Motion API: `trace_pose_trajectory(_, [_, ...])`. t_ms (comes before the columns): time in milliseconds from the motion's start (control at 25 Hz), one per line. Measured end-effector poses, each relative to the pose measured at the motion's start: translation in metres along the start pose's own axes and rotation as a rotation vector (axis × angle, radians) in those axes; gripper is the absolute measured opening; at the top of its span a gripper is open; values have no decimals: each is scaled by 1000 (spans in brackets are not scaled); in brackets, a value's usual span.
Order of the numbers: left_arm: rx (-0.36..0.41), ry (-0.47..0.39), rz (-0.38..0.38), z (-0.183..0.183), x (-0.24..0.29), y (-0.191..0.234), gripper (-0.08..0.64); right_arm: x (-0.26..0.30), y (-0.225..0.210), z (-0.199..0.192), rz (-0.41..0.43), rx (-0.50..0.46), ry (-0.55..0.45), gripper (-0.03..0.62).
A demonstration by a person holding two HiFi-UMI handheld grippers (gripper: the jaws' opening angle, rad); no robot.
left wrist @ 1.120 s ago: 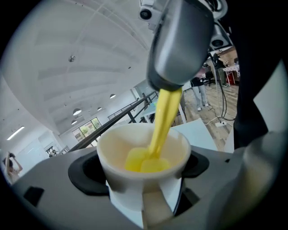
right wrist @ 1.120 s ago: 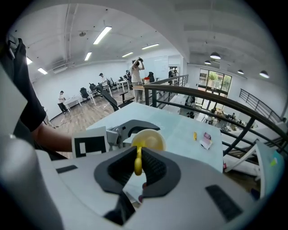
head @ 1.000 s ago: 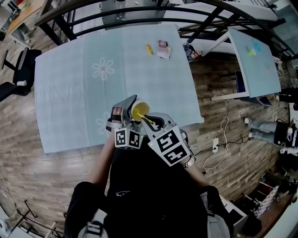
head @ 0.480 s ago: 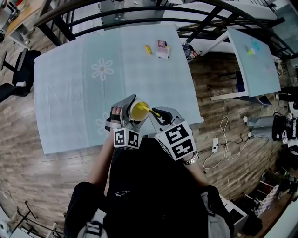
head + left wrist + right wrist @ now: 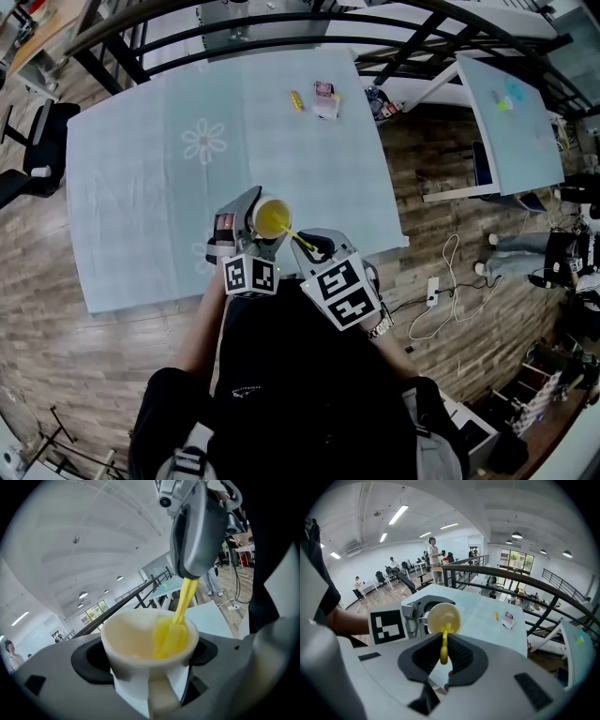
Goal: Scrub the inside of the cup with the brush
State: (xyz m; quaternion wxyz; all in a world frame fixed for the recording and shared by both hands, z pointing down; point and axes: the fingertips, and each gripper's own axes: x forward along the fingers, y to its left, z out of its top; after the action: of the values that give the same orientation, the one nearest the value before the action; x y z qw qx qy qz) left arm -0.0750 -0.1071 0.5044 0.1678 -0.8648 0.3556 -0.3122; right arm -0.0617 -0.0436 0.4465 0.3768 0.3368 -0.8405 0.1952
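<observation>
Left gripper (image 5: 147, 667): jaws closed on the lower body of a white cup (image 5: 272, 218), one pad on either side, grip appears firm. The cup is held off the table (image 5: 131, 169), above its near edge and close to the person's body. It is tilted so that its mouth faces the opposite gripper.

Brush (image 5: 172, 634): yellow, with a thin handle. Its head is inside the cup and lies against the inner wall on the side nearer the right gripper. The handle rises out over the rim.

Right gripper (image 5: 443, 657): jaws nearly together, pinching the brush handle between the ribbed pads, with the handle end showing behind them. Nothing else is held.

Assessment of progress: both items are in hand and the brush is seated in the cup, so the scrubbing stage is judged to be under way. The interior shows a yellowish tint; whether that is residue or reflected colour from the brush cannot be determined. How much of the wall and base has been covered cannot be established. Outstanding: working round the remaining wall and bottom, then withdrawing the brush.
</observation>
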Motion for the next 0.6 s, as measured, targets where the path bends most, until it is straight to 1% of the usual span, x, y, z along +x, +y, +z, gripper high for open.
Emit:
trace_pose_trajectory(160, [-33, -2, -16, 1, 1, -7, 430, 4, 16, 2, 48, -21, 4, 38])
trace_pose_trajectory(280, [-24, -9, -37, 6, 1, -14, 430, 9, 21, 8, 50, -67, 12, 38])
trace_pose_trajectory(360, [-18, -16, -49, 10, 1, -18, 430, 10, 19, 14, 41, -78, 2, 38])
trace_pose_trajectory(480, [-5, -38, -66, 19, -1, -24, 430, 9, 12, 21, 21, -64, -35, 38])
trace_pose_trajectory(600, [9, -55, -83, 26, -1, -31, 430, 7, 2, 28, 5, -27, -72, 38])
